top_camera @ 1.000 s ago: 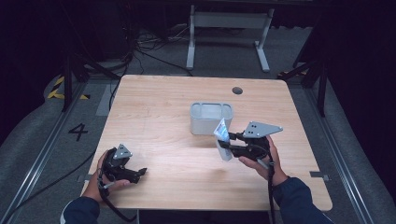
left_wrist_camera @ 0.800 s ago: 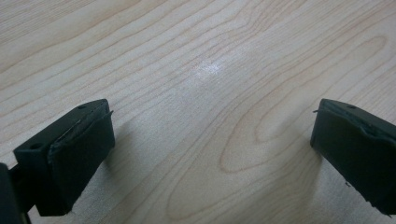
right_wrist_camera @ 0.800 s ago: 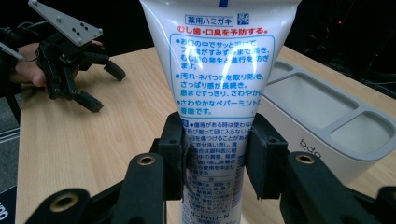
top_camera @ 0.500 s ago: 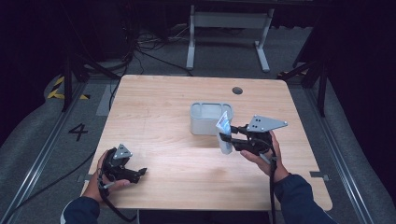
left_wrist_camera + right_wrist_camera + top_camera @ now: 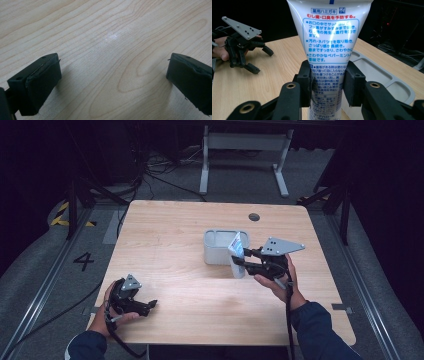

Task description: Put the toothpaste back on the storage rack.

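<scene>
Toothpaste tube (image 5: 329, 47) at frame centre, clamped upright between right gripper (image 5: 327, 86) jaws, just beside grey tray (image 5: 218, 251). Left gripper (image 5: 131, 296), lower left, rests on bench (image 5: 175, 235), jaws wide apart, holding nothing.

Light wooden table (image 5: 175, 235), grey carpet floor (image 5: 45, 270), metal frame (image 5: 245, 142), dark surroundings

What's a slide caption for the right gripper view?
Right gripper clamps a white tube beside a grey tray.

A lab or recording studio: a lone wooden table (image 5: 165, 245) on grey carpet, black curtains behind, cables (image 5: 155, 175) trailing, floor number "4" (image 5: 83, 261).
</scene>
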`<state>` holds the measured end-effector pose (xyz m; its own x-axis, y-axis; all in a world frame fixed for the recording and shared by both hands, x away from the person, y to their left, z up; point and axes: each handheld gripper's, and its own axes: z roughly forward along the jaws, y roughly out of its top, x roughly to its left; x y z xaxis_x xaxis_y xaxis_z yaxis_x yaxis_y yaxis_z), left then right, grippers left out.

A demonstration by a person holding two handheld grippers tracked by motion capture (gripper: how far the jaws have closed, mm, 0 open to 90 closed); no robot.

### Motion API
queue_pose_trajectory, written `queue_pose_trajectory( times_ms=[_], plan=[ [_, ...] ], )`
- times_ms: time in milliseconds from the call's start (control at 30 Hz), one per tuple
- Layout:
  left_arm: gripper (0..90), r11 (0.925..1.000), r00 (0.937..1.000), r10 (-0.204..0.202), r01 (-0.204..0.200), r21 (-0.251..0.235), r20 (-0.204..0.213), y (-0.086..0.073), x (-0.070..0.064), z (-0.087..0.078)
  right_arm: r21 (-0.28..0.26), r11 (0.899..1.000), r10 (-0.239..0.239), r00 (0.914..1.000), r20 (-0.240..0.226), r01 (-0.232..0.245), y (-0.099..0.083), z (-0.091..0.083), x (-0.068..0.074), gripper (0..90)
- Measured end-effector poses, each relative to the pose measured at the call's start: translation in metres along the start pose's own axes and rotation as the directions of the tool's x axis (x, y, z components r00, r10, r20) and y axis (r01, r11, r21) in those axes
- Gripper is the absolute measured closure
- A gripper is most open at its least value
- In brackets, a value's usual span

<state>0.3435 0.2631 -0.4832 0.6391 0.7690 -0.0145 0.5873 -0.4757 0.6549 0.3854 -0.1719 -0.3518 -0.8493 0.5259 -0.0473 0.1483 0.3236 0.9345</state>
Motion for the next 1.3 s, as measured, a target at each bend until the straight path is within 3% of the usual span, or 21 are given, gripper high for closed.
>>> queue_pose_trajectory(
  times_ms=[1300],
  plan=[
    [0.1, 1.0000, 1.0000, -0.001, 0.001, 0.000, 0.000, 0.000, 0.000, 0.000, -0.050, 0.999, -0.005, 0.9988, 0.048, 0.007, 0.036, 0.023, -0.025, 64.1]
  ],
)
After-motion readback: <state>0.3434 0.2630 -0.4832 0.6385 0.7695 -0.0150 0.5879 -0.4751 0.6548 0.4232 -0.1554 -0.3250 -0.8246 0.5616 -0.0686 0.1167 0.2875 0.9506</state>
